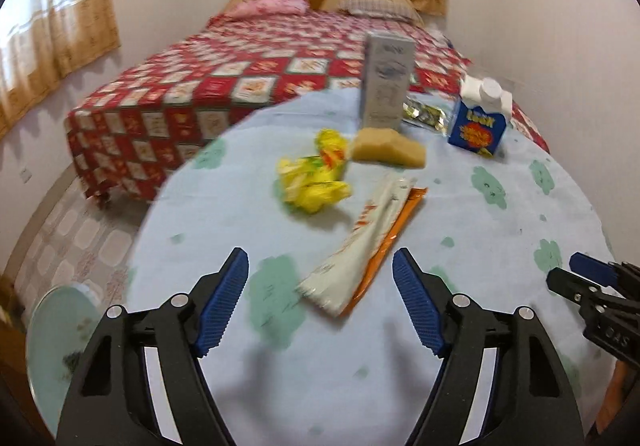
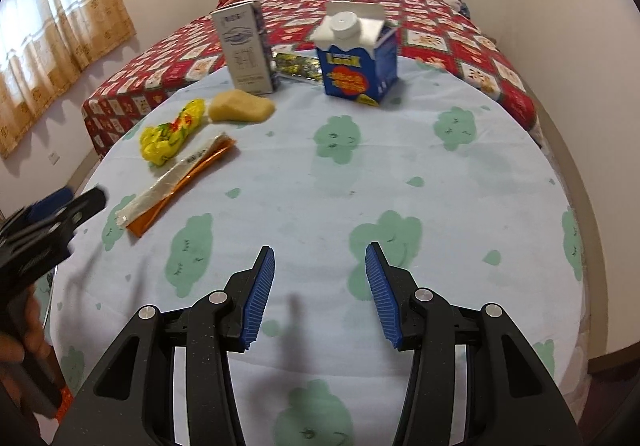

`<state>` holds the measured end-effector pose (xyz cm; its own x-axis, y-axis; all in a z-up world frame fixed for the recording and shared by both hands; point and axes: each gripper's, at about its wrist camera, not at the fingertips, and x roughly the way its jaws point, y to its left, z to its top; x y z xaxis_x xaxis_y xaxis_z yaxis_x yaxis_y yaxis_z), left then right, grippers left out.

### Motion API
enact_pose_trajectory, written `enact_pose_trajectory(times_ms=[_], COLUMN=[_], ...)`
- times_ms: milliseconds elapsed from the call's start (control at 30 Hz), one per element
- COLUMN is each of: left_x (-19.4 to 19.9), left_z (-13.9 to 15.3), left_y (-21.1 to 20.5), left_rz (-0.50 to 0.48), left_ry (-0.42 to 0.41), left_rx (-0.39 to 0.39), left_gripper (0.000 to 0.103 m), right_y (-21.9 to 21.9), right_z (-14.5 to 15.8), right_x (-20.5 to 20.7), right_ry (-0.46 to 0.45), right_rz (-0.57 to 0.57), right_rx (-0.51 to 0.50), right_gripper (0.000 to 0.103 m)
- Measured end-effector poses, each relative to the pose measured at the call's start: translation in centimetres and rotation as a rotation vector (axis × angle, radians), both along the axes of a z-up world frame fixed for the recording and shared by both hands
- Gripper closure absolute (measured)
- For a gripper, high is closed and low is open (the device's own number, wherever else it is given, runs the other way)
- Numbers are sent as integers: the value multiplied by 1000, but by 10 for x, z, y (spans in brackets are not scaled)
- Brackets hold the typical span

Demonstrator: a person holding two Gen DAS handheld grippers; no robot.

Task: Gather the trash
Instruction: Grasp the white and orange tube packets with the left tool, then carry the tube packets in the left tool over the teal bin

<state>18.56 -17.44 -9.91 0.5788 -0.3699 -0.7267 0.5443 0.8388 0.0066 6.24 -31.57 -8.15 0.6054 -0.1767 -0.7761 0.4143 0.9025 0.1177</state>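
Note:
Trash lies on a round table with a pale blue cloth. A white and orange flat wrapper lies just ahead of my left gripper, which is open and empty. Beyond it are a crumpled yellow wrapper, a beige lump, a grey upright box, a shiny foil wrapper and a blue carton with a white cap. My right gripper is open and empty over bare cloth; it shows at the right edge in the left wrist view.
A bed with a red patterned cover stands behind the table. A round teal surface sits low at the table's left. Curtained windows line the left wall. The left gripper shows blurred at the left in the right wrist view.

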Motion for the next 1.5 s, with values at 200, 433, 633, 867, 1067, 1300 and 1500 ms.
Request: enact_pose_trajectory(times_ms=[200,433,633,867,1067,1300,1500], left_x=[13,17,12,-20,-39,-53,-61], left_z=[-25,-39,-38,-21,-11,-3,5], left_y=[-31,-43,-47,-21,-2,18,40], left_rz=[-10,-14,-45,-73,-52,-16,32], left_ry=[54,102,111,93,85,69,59], left_rx=[75,91,80,58,54,75,69], left_gripper=[39,69,87,88,88,88,88], right_y=[-22,-34,-31,-27,-16,-2,13], right_z=[-8,-18,-17,-18,-16,-9,-3], right_x=[15,38,40,35,30,26,25], right_ry=[43,66,50,48,42,31,22], right_rz=[-32,-14,-18,-24,-16,-1,16], right_rx=[-9,-8,8,13,16,7,-2], right_gripper=[55,55,55,55,55,55,55])
